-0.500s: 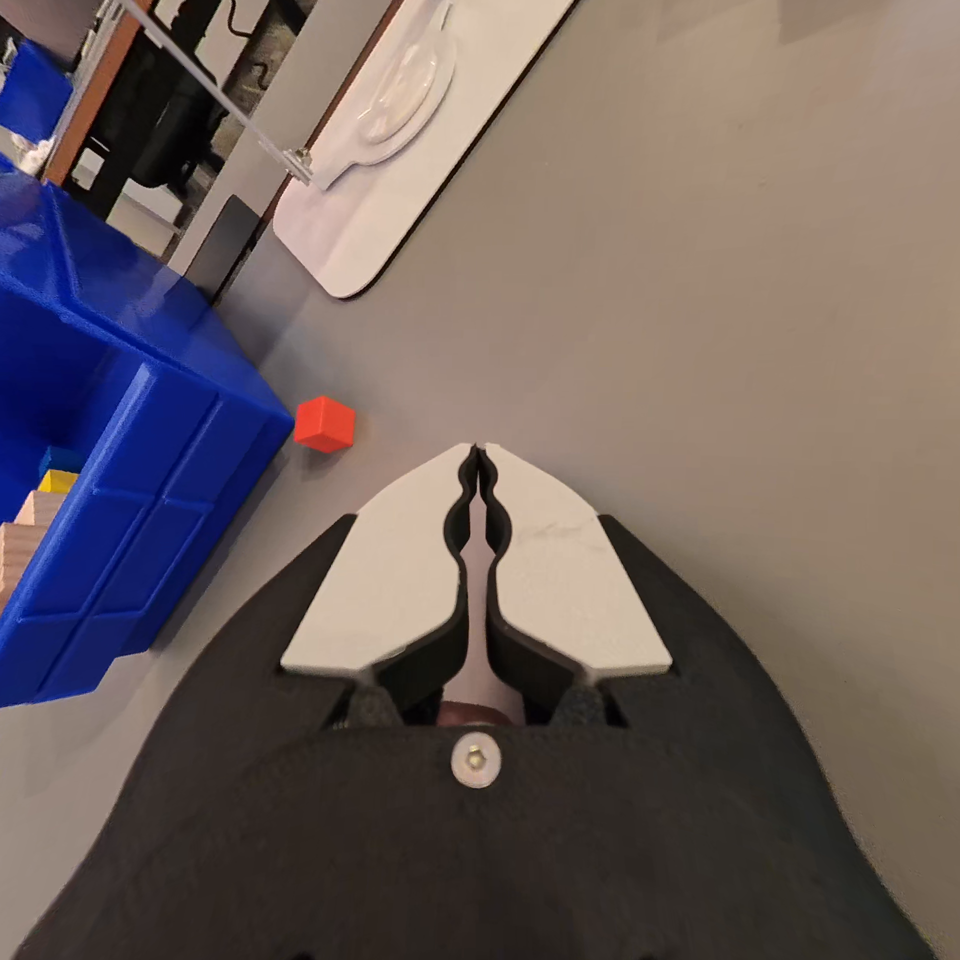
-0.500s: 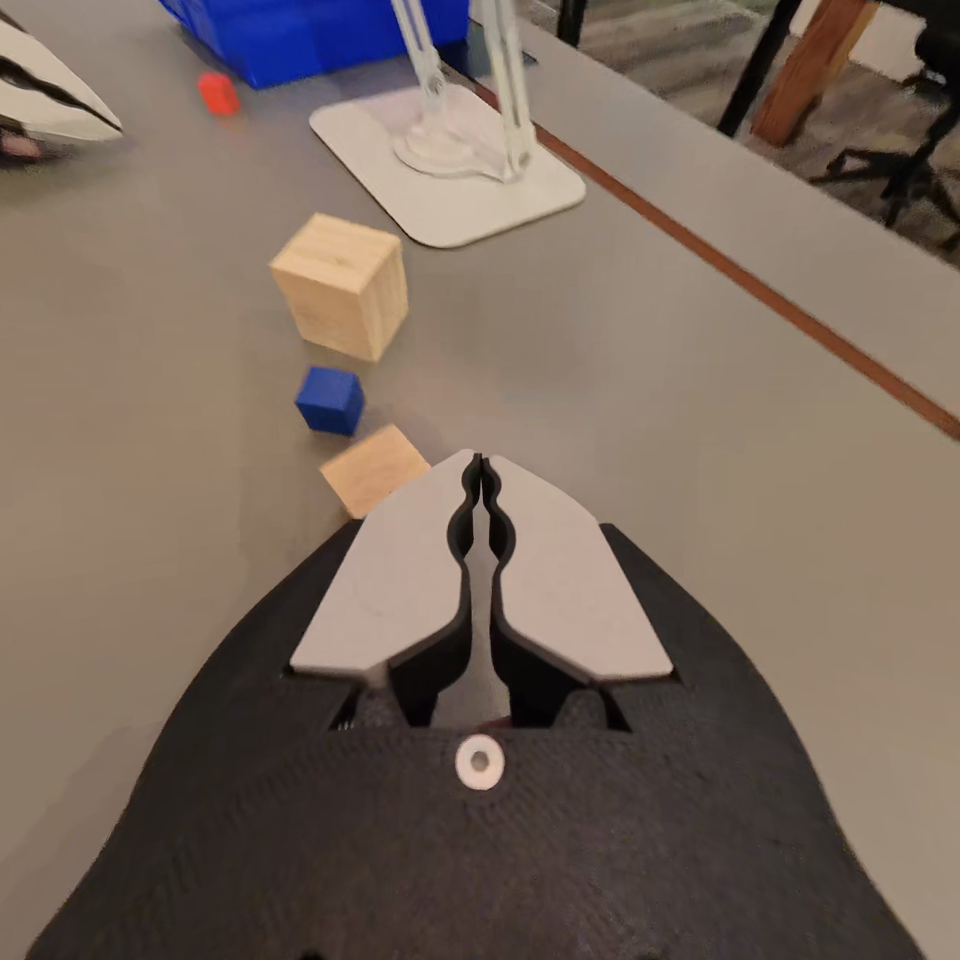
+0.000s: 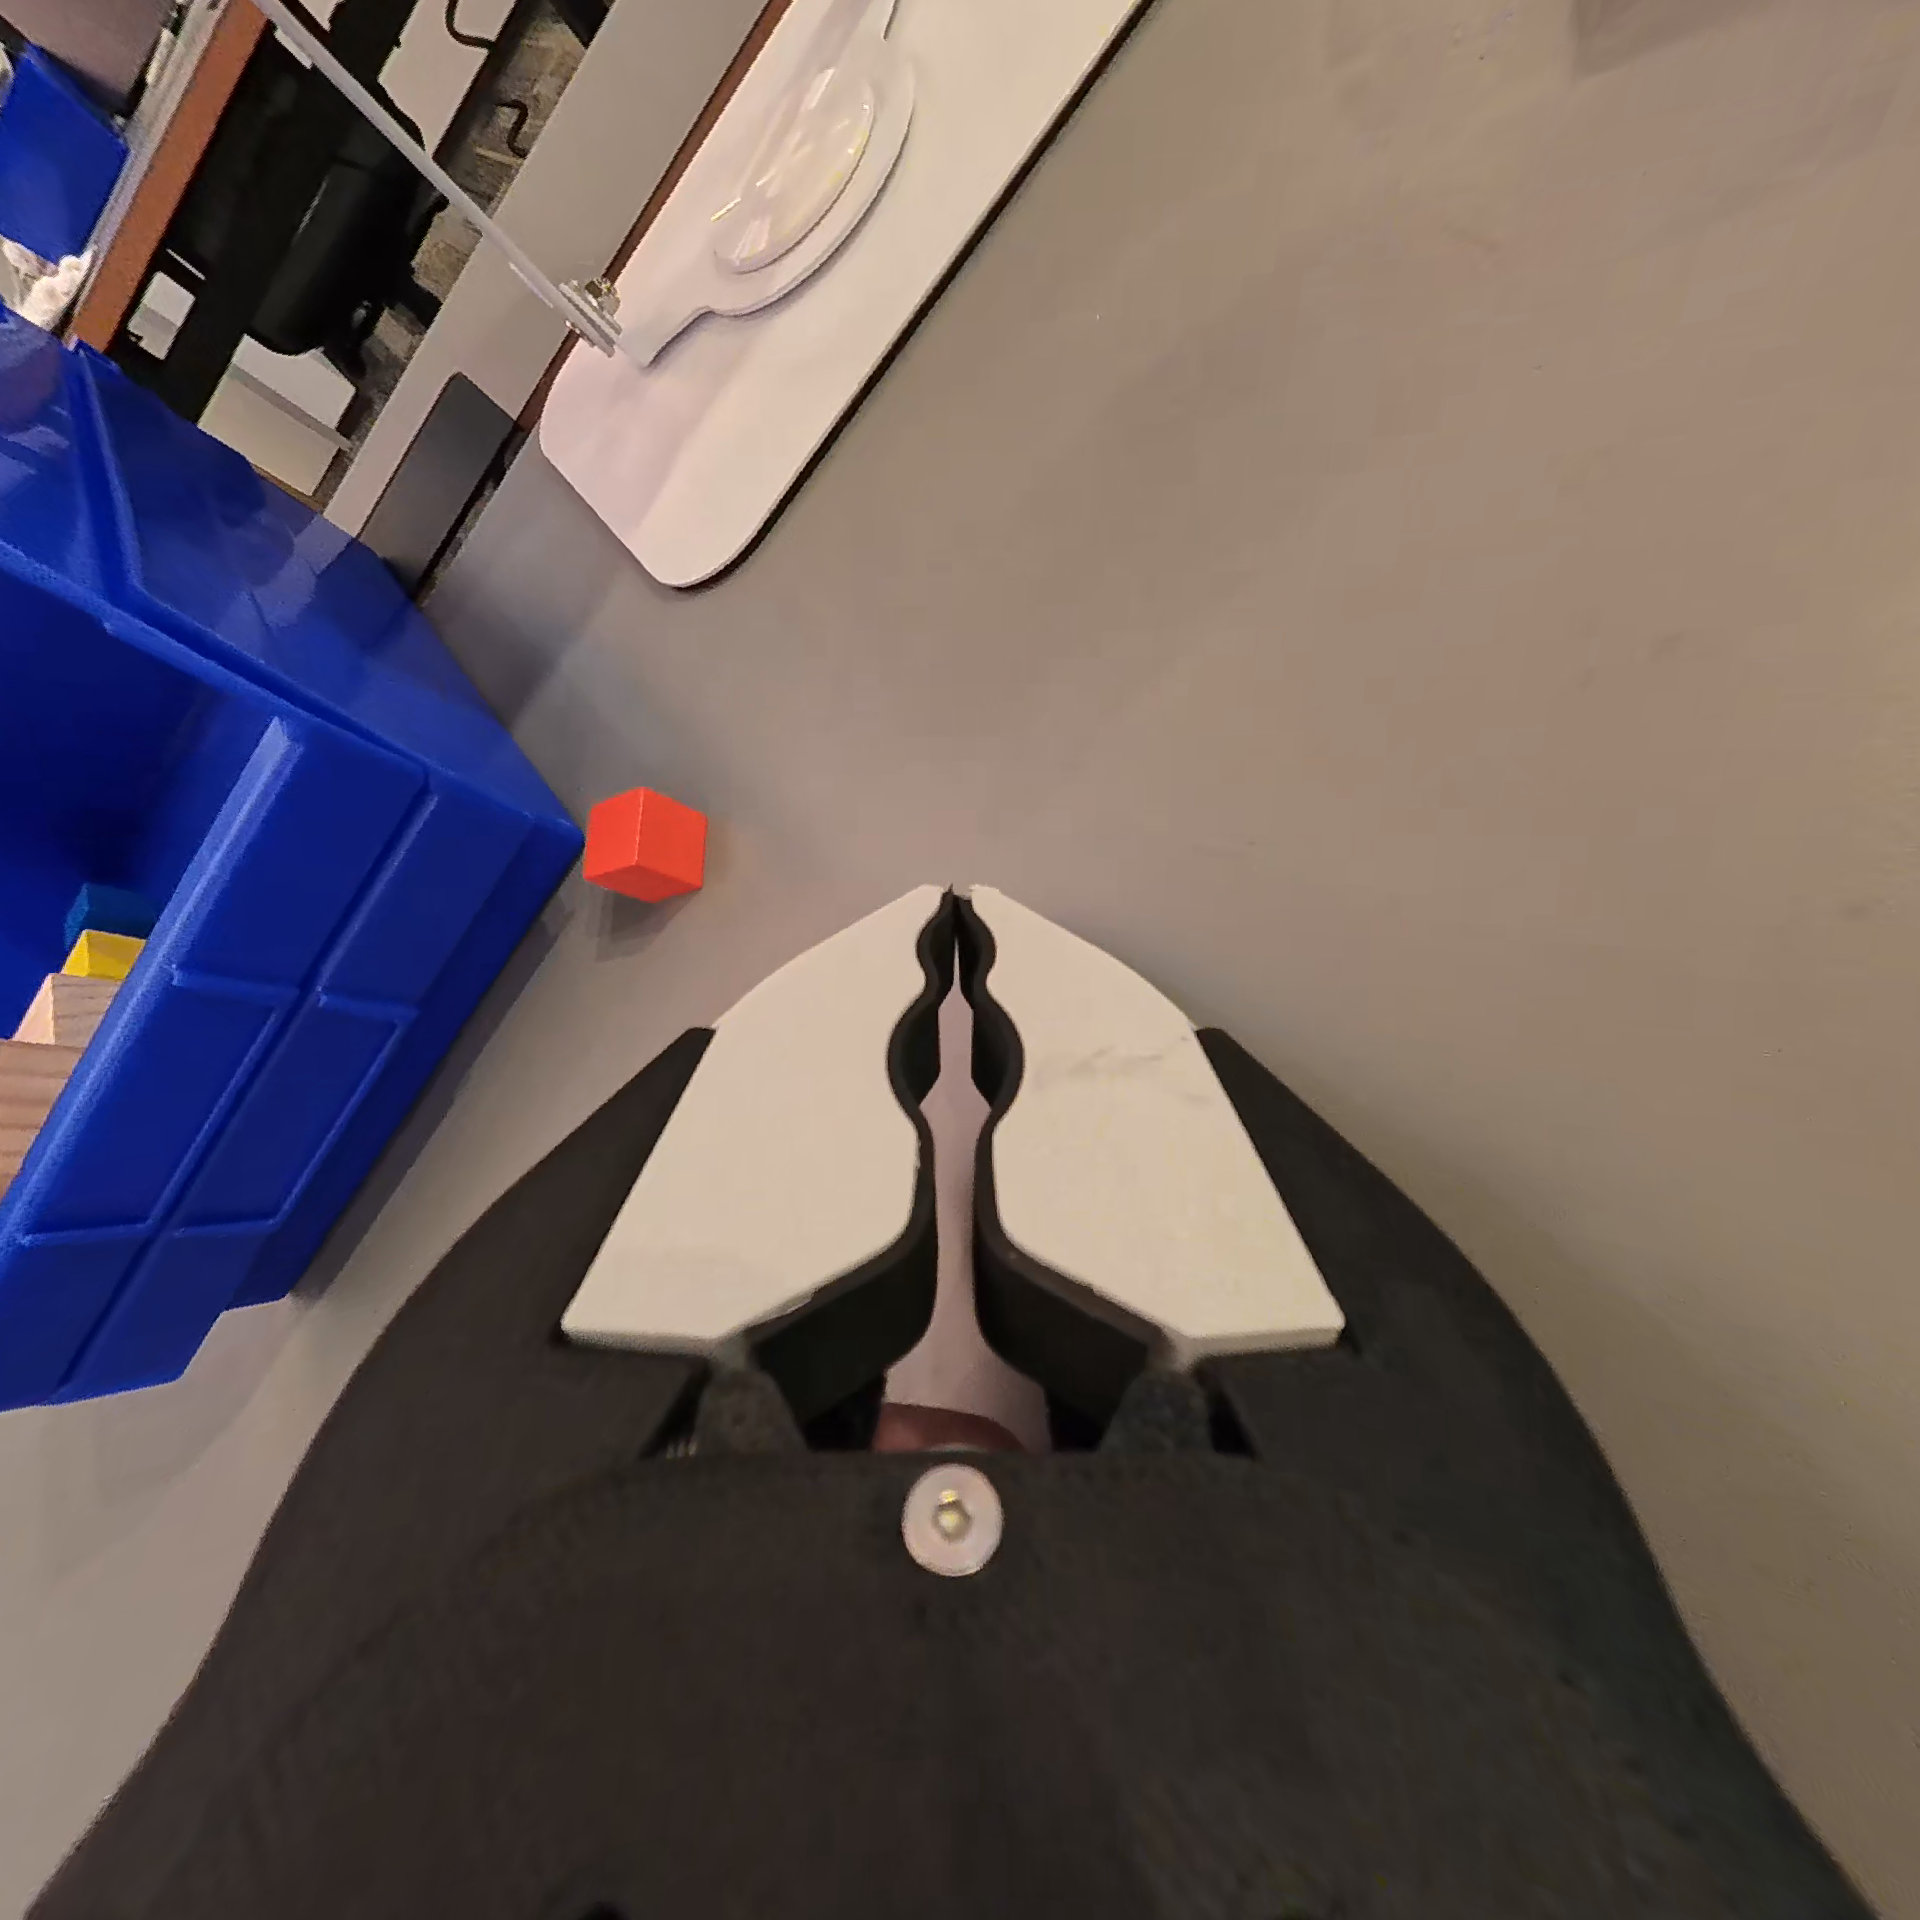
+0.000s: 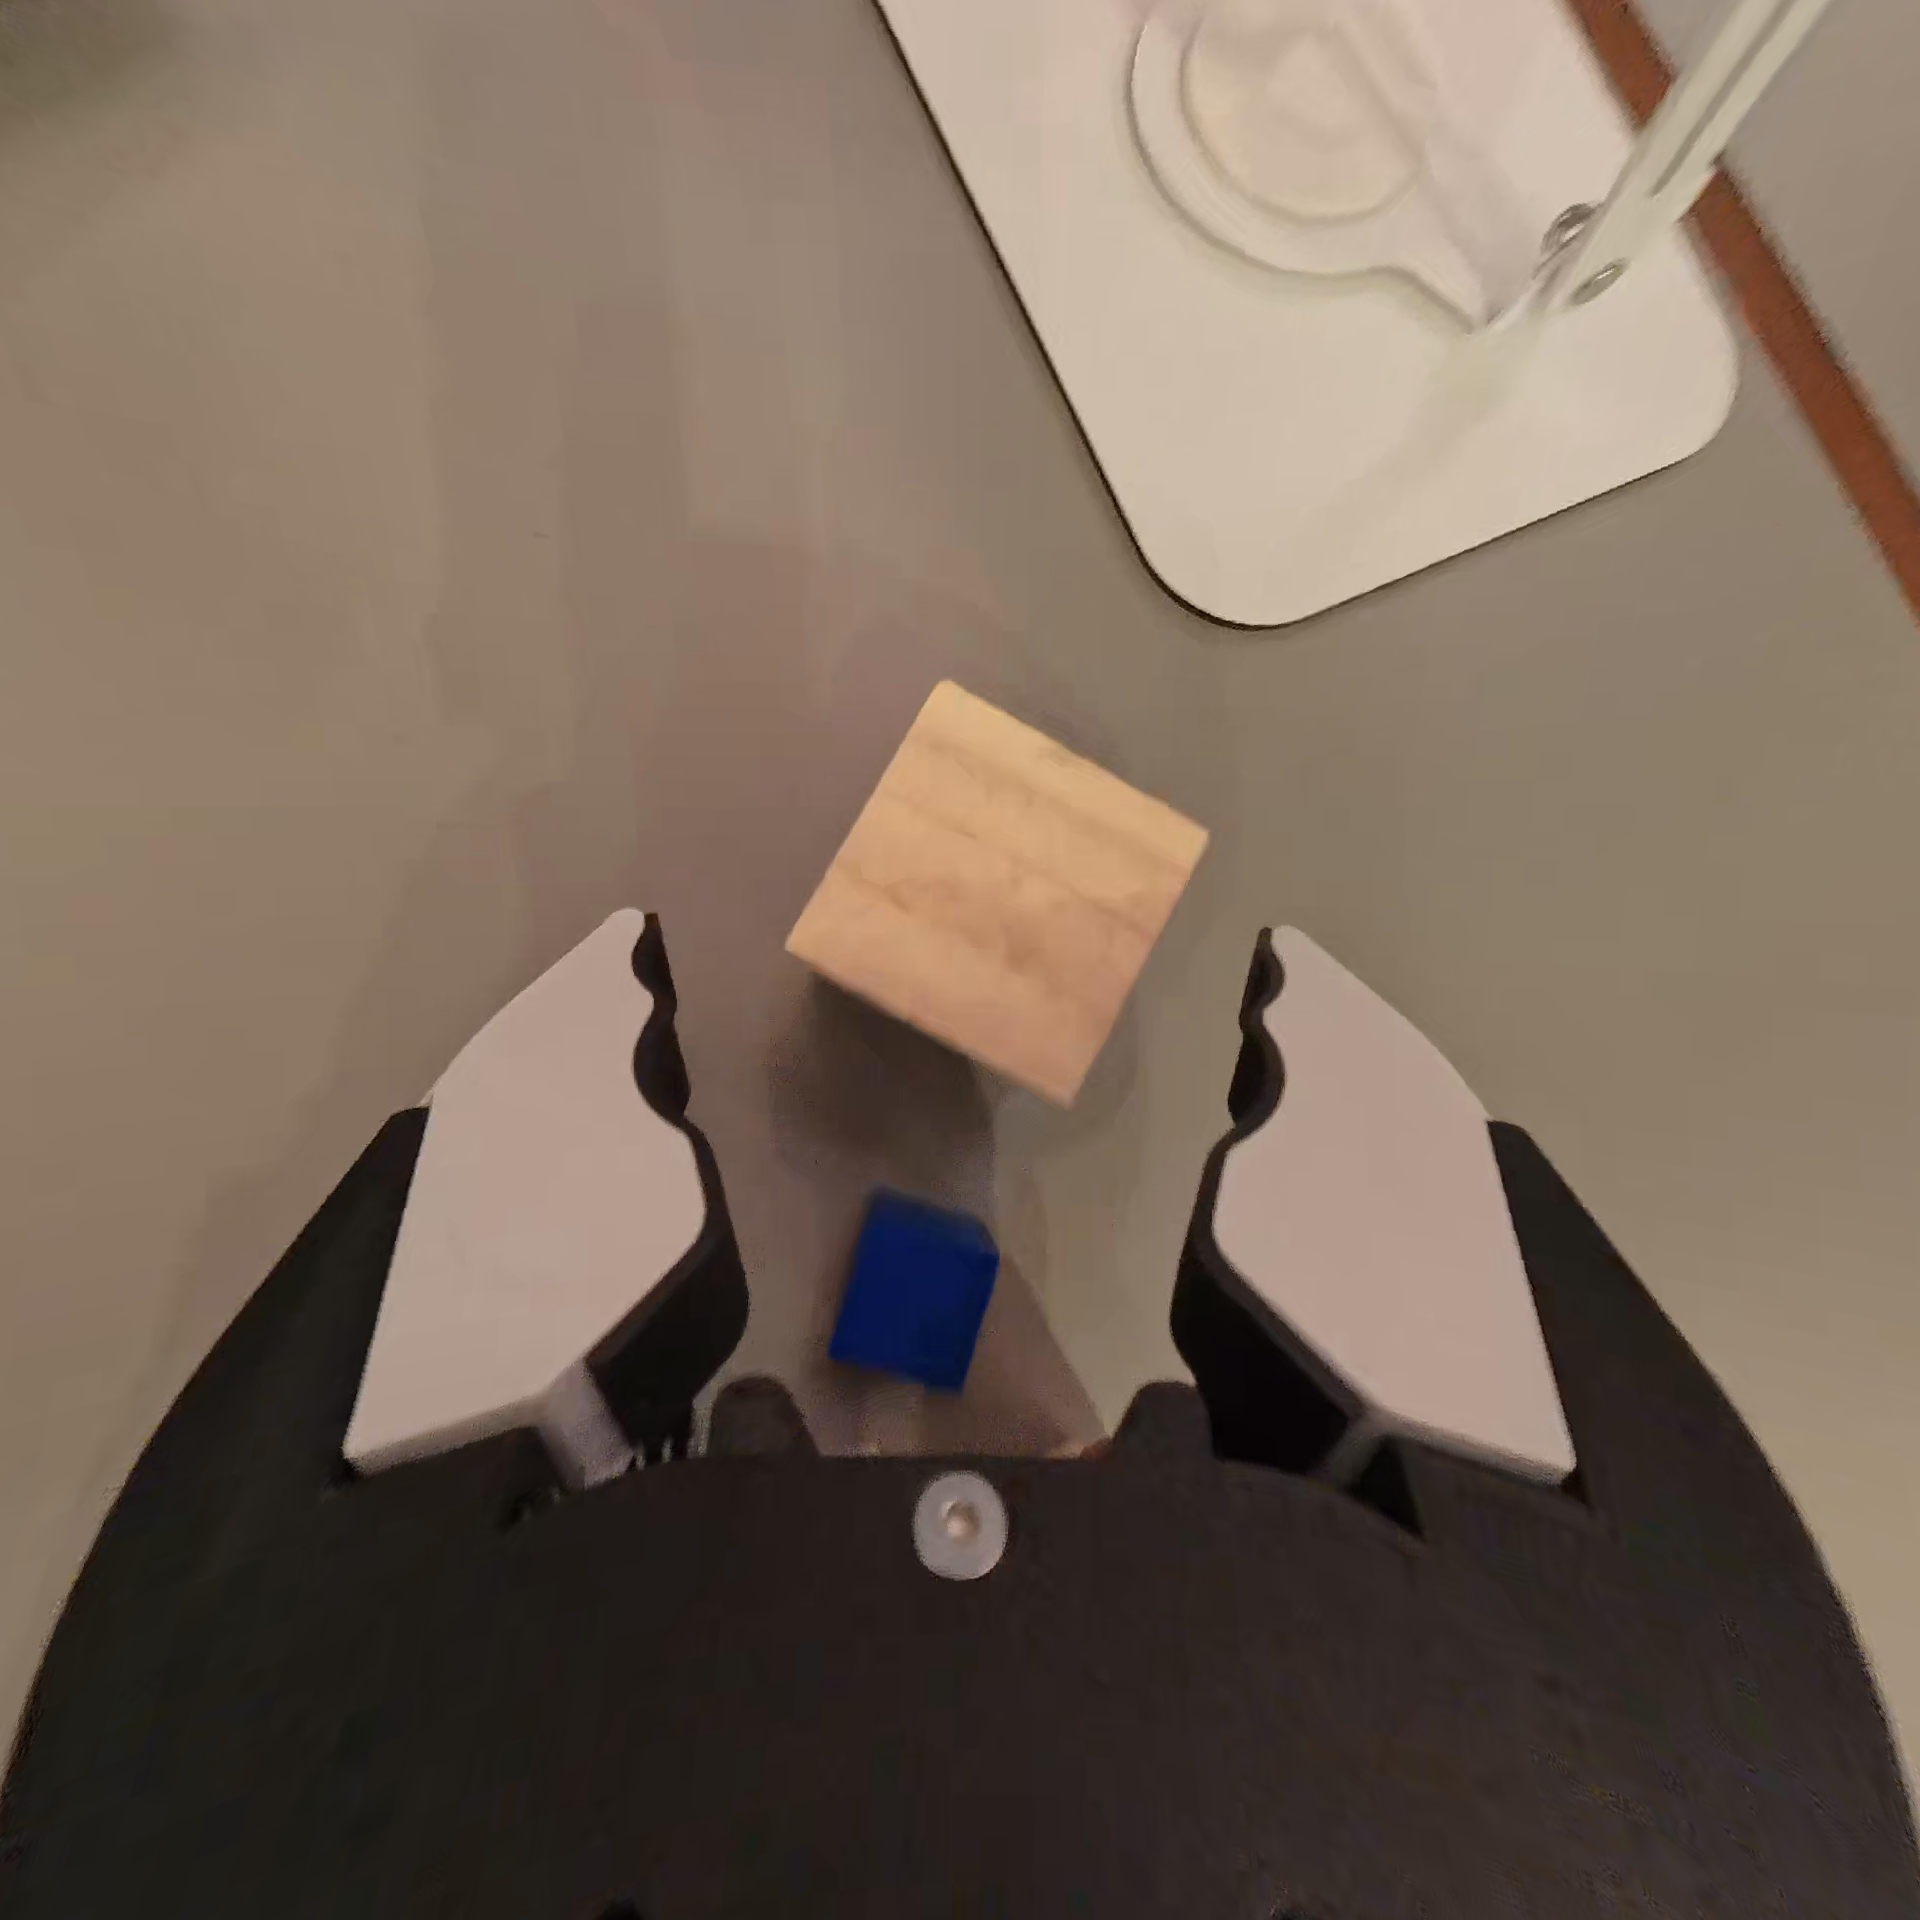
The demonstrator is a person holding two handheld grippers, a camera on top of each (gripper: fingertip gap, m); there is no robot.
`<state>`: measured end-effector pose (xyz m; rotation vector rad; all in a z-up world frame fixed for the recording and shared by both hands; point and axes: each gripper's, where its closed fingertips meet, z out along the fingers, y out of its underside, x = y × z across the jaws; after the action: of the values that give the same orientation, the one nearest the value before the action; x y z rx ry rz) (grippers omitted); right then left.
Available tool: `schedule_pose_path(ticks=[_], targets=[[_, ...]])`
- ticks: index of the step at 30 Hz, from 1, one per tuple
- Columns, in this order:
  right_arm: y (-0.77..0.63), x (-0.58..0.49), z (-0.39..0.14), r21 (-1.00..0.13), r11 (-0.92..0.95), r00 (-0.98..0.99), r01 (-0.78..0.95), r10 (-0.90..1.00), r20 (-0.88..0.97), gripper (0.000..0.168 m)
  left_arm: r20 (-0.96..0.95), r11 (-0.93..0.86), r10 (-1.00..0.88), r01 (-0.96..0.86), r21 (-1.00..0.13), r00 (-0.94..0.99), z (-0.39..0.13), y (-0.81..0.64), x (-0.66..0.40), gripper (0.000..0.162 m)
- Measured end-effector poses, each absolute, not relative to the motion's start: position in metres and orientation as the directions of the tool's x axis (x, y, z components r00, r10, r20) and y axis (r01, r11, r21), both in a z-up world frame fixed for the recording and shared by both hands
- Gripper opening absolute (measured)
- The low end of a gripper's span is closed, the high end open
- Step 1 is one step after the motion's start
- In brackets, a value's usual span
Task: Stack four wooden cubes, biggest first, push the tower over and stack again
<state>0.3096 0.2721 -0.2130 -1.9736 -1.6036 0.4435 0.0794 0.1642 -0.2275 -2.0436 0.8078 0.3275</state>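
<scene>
Left wrist view first: the left gripper (image 3: 958, 891) hangs over the grey table (image 3: 1455, 727) with its jaws pressed together on nothing. A small red cube (image 3: 644, 857) sits just off the corner of the blue bin (image 3: 312, 935), apart from the fingertips. The bin has more blocks inside, a yellow one (image 3: 102, 954) and some pale wood ones. A white stand base (image 3: 831, 312) sits farther back. This hand isn't doing much, so I'd just keep it out of the way.

Right wrist view: the right gripper (image 4: 956, 925) is spread wide and looking down at the large wooden cube (image 4: 997, 888), which sits between and just past the fingertips, turned at an angle to them. Looks like the grab for the biggest block, the tower's base. I'd twist the wrist so the pads meet flat faces, not corners, then drop lower before closing. The little blue cube (image 4: 914, 1288) is right there between the fingers, closer in, so it could get bumped or pinched along. The picture is a bit smeared, so exact gaps are hard to call.
</scene>
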Motion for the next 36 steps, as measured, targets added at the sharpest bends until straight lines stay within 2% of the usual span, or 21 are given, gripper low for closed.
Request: schedule_pose_path(ticks=[2,4,8,15,18,21,22,23,24,27,29,33,36], targets=[[0.274,0.297,-0.219,-0.581,-0.151,0.230,0.799,0.971,0.065,0.091,-0.510,-0.392,-0.420,-0.657,-0.644,0.751,-0.228,0.164,0.080,0.000],[0.274,0.289,-0.218,-0.575,-0.134,0.208,0.807,0.976,0.064,0.063,-0.506,-0.392,-0.423,-0.655,-0.646,0.752,-0.228,0.164,0.080,0.000],[0.265,0.276,-0.213,-0.574,-0.038,0.105,0.818,0.991,0.085,0.062,-0.502,-0.390,-0.427,-0.654,-0.648,0.752,-0.228,0.164,0.080,0.000],[0.158,0.215,-0.191,-0.634,0.302,-0.356,0.712,0.933,0.045,0.061,-0.500,-0.390,-0.428,-0.653,-0.649,0.753,-0.227,0.164,0.080,0.000],[0.126,0.191,-0.201,-0.597,0.405,-0.446,0.693,0.891,0.086,0.061,-0.504,-0.389,-0.428,-0.656,-0.647,0.750,-0.228,0.164,0.080,0.000],[0.112,0.179,-0.218,-0.587,0.387,-0.450,0.711,0.892,0.043,0.063,-0.501,-0.388,-0.432,-0.655,-0.648,0.750,-0.228,0.164,0.080,0.000],[0.112,0.178,-0.216,-0.608,0.363,-0.433,0.706,0.901,0.035,0.070,-0.500,-0.388,-0.432,-0.655,-0.648,0.750,-0.228,0.164,0.080,0.000],[0.117,0.183,-0.212,-0.613,0.359,-0.419,0.704,0.907,0.050,0.086,-0.499,-0.388,-0.433,-0.655,-0.648,0.751,-0.228,0.163,0.080,0.000],[0.122,0.191,-0.205,-0.615,0.364,-0.409,0.699,0.910,0.072,0.090,-0.498,-0.387,-0.435,-0.655,-0.649,0.750,-0.228,0.163,0.080,0.000],[0.148,0.244,-0.179,-0.630,0.335,-0.357,0.701,0.929,0.096,0.088,-0.497,-0.381,-0.443,-0.658,-0.649,0.746,-0.228,0.162,0.081,0.000],[0.183,0.300,-0.175,-0.598,0.285,-0.272,0.749,0.955,0.115,0.085,-0.494,-0.383,-0.443,-0.656,-0.650,0.748,-0.228,0.162,0.081,0.000],[0.241,0.407,-0.196,-0.520,0.165,-0.128,0.838,0.986,0.107,0.076,-0.491,-0.386,-0.442,-0.653,-0.651,0.751,-0.228,0.163,0.081,0.000],[0.249,0.434,-0.215,-0.472,0.156,-0.131,0.868,0.988,0.087,0.067,-0.488,-0.391,-0.439,-0.649,-0.652,0.755,-0.228,0.164,0.081,0.000]])
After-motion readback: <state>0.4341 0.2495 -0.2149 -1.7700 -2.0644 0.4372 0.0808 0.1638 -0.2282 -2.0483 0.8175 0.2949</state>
